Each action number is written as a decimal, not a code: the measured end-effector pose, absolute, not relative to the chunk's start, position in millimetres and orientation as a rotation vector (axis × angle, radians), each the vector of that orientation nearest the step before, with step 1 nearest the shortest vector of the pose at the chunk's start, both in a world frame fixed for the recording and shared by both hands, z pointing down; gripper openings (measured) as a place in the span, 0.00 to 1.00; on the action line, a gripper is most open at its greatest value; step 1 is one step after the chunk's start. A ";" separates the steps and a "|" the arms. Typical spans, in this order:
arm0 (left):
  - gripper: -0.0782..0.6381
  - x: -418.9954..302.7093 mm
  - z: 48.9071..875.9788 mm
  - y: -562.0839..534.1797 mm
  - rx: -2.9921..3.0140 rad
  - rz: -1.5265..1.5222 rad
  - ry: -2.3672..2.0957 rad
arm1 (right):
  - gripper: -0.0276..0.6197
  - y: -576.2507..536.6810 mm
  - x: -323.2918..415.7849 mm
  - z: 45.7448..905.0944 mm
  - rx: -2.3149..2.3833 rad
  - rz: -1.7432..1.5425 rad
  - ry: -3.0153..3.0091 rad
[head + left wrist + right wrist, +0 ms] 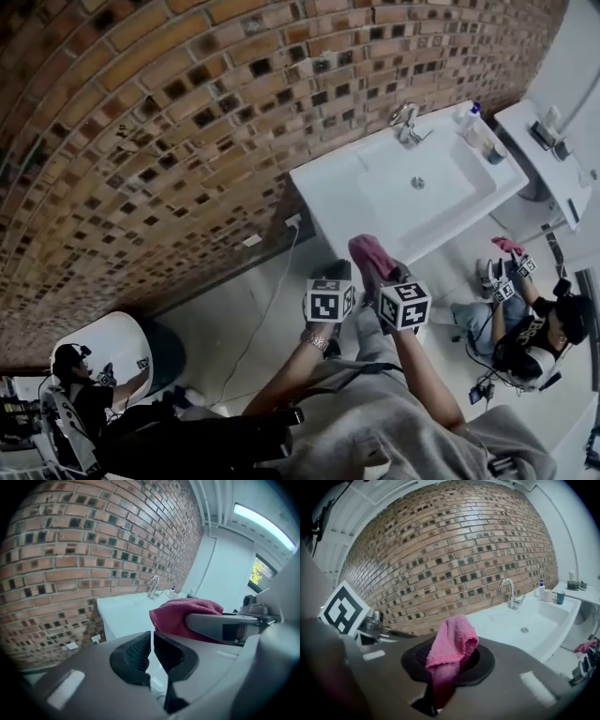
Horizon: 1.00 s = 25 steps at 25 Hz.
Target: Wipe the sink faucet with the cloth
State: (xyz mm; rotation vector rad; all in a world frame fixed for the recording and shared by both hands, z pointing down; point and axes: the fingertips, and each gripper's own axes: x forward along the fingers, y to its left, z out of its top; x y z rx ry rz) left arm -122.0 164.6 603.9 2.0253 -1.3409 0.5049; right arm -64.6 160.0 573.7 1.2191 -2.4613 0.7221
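A white sink stands against the brick wall, with a chrome faucet at its back edge. The faucet shows far ahead in the right gripper view, and small and distant as the faucet in the left gripper view. My right gripper is shut on a pink cloth, which sticks up between its jaws. In the head view that cloth is held in front of the sink, short of it. My left gripper is shut with nothing in it, beside the right gripper.
Small bottles and cups stand on the sink's right end. A second white counter lies further right. A mirror shows a person's reflection. A cable hangs from a wall socket down to the floor.
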 end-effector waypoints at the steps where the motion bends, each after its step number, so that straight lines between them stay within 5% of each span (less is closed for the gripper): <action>1: 0.16 -125.9 609.4 182.3 2.008 0.514 -1.328 | 0.12 181.4 -71.5 576.3 1.197 0.709 -2.439; 25: 0.15 -84.5 555.4 225.0 2.111 0.482 -1.387 | 0.12 233.4 -33.1 523.9 1.228 0.672 -2.523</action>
